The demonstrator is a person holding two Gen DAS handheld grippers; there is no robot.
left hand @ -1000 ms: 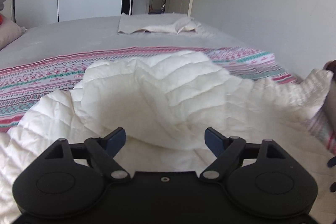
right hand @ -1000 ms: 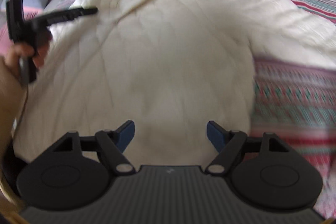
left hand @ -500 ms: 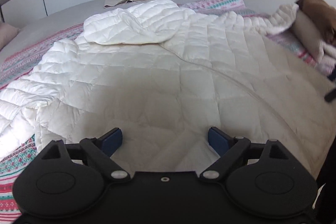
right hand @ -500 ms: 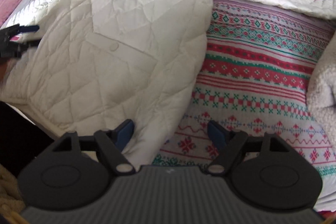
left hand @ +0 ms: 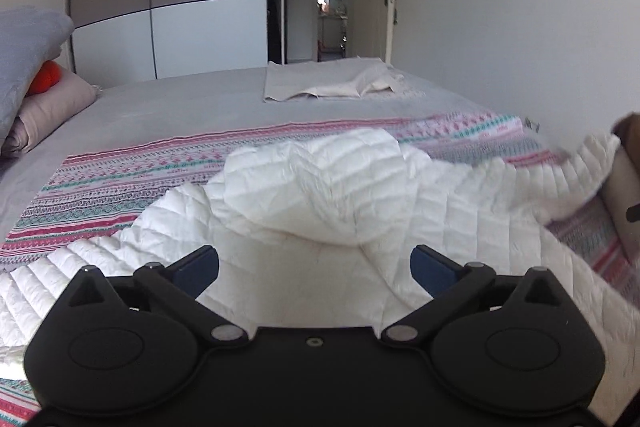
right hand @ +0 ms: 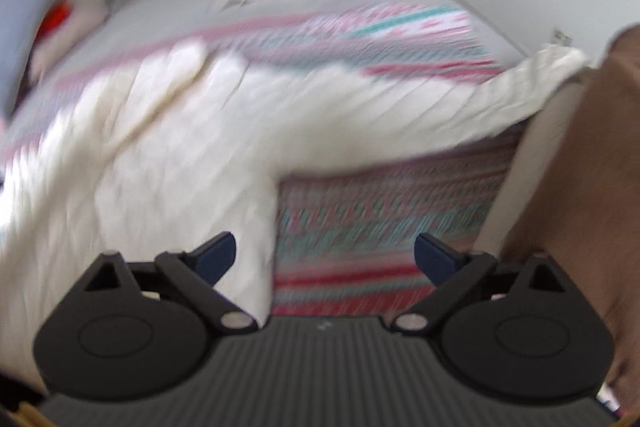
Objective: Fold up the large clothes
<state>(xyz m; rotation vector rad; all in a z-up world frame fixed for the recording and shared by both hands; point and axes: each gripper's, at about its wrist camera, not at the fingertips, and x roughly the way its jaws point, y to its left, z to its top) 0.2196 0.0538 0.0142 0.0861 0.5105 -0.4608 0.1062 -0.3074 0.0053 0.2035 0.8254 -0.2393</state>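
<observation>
Left wrist view: the white quilted jacket (left hand: pixel 320 195) is seen spread over the striped blanket (left hand: pixel 120 183), which serves as landmark; a bunched lobe, hood or sleeve, cannot be told, is heaped on the jacket toward the blanket's far edge. The left gripper (left hand: pixel 314 263) is held just above the near part of the jacket, fingers spread wide, nothing between them. A folded beige cloth (left hand: pixel 332 83) lies well beyond the blanket on the grey bedspread (left hand: pixel 160 103). Right wrist view: heavily blurred. The jacket (right hand: pixel 168 131) is seen draped over the blanket (right hand: pixel 380 211), one sleeve (right hand: pixel 520 87) stretched off toward the blanket's right side beside a brown shape too blurred to name. The right gripper (right hand: pixel 324 255) is released, straddling the jacket's edge where it meets the blanket. Risks judged: the blanket could be pinched together with the jacket edge and dragged; the bunched lobe could be trapped inside a fold if not flattened; slippery padded fabric could slide from a shallow pinch.
</observation>
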